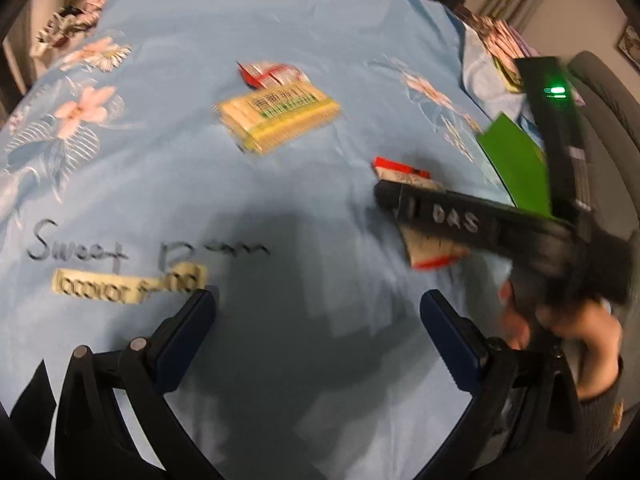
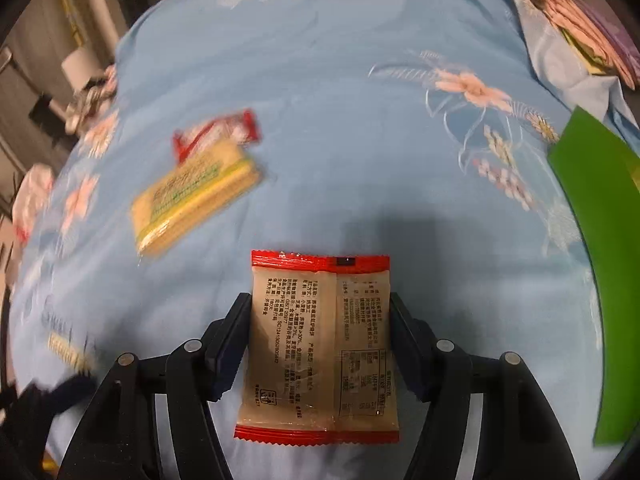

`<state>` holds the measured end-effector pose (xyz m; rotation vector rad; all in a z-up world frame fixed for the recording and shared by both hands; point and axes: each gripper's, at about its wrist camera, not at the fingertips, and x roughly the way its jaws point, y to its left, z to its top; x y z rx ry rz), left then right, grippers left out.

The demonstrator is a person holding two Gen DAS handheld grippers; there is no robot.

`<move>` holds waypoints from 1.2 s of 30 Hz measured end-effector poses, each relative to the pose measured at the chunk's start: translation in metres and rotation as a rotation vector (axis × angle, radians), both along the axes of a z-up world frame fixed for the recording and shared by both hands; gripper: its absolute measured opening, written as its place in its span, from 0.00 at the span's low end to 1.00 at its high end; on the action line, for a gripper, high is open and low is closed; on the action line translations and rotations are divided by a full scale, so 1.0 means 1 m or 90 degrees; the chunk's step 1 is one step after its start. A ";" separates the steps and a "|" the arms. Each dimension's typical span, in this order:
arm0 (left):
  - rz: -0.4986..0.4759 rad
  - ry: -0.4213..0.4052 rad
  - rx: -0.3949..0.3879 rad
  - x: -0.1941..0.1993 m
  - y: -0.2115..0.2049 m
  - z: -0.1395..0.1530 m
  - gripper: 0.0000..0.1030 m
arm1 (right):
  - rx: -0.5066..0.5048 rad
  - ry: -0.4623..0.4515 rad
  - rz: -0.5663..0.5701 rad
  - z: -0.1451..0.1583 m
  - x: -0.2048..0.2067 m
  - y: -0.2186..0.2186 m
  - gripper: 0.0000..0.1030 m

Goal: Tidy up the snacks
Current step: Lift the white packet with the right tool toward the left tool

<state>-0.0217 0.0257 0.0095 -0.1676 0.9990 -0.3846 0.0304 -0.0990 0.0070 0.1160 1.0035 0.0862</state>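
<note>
Two grippers work over a bed covered in a pale blue sheet (image 2: 320, 120) printed with pink flowers. The right gripper (image 2: 320, 344) has its jaws closed on the long sides of a beige snack packet with red crimped ends (image 2: 320, 344), printed back facing the camera, pads pressing its edges; in the left wrist view the same packet (image 1: 424, 252) shows partly hidden behind that gripper's black body. The left gripper (image 1: 318, 312) hangs above bare sheet with its jaws spread wide and nothing between them.

Further up the bed lies a yellow rectangular pack of wafer biscuits with a green-and-white label (image 1: 278, 116), and touching its far edge a small red-and-white wrapped snack (image 1: 272, 74). A flat bright green sheet or board (image 2: 592, 240) rests at the right edge of the bed. Near the left gripper, dark handwriting on the sheet sits above a cream label strip (image 1: 130, 284); motion blur leaves its text unreadable.
</note>
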 end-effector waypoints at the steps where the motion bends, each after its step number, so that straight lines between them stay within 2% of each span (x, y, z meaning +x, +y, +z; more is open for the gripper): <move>1: -0.008 -0.013 0.018 -0.004 -0.005 0.000 1.00 | 0.018 0.004 -0.002 0.000 -0.009 -0.001 0.65; 4: -0.051 -0.031 0.051 -0.013 -0.018 -0.001 1.00 | 0.050 0.013 0.008 0.002 -0.027 -0.001 0.65; 5: -0.062 -0.035 0.053 -0.016 -0.021 0.000 1.00 | 0.075 0.019 0.016 0.002 -0.032 -0.004 0.68; 6: -0.082 -0.039 0.050 -0.020 -0.026 0.001 1.00 | 0.101 0.025 0.027 0.001 -0.035 -0.006 0.76; 8: -0.116 -0.037 0.026 -0.025 -0.032 0.001 1.00 | 0.181 0.033 0.055 0.001 -0.036 -0.017 0.84; 11: -0.133 -0.034 -0.004 -0.026 -0.036 -0.001 1.00 | 0.274 0.046 0.042 -0.003 -0.031 -0.040 0.84; 15: -0.143 -0.020 -0.096 -0.021 -0.032 -0.001 0.99 | 0.377 0.059 0.097 -0.014 -0.022 -0.060 0.84; 18: -0.134 0.015 -0.199 -0.013 -0.022 -0.005 0.98 | 0.419 0.055 0.133 -0.020 -0.021 -0.066 0.84; 20: -0.131 0.038 -0.242 -0.008 -0.017 -0.006 0.98 | 0.453 0.051 0.139 -0.024 -0.021 -0.071 0.84; 23: -0.145 0.054 -0.270 -0.005 -0.019 -0.006 0.98 | 0.465 0.038 0.150 -0.025 -0.023 -0.072 0.83; 25: -0.154 0.054 -0.276 -0.004 -0.025 -0.005 0.98 | 0.435 0.029 0.165 -0.023 -0.025 -0.065 0.82; 28: -0.172 0.049 -0.264 -0.005 -0.038 -0.001 0.98 | 0.421 0.022 0.168 -0.023 -0.027 -0.066 0.77; 32: -0.173 0.043 -0.255 -0.005 -0.046 0.000 0.96 | 0.443 0.031 0.148 -0.028 -0.023 -0.075 0.58; 36: -0.163 0.049 -0.250 -0.002 -0.042 -0.002 0.81 | 0.438 0.035 0.146 -0.032 -0.023 -0.080 0.48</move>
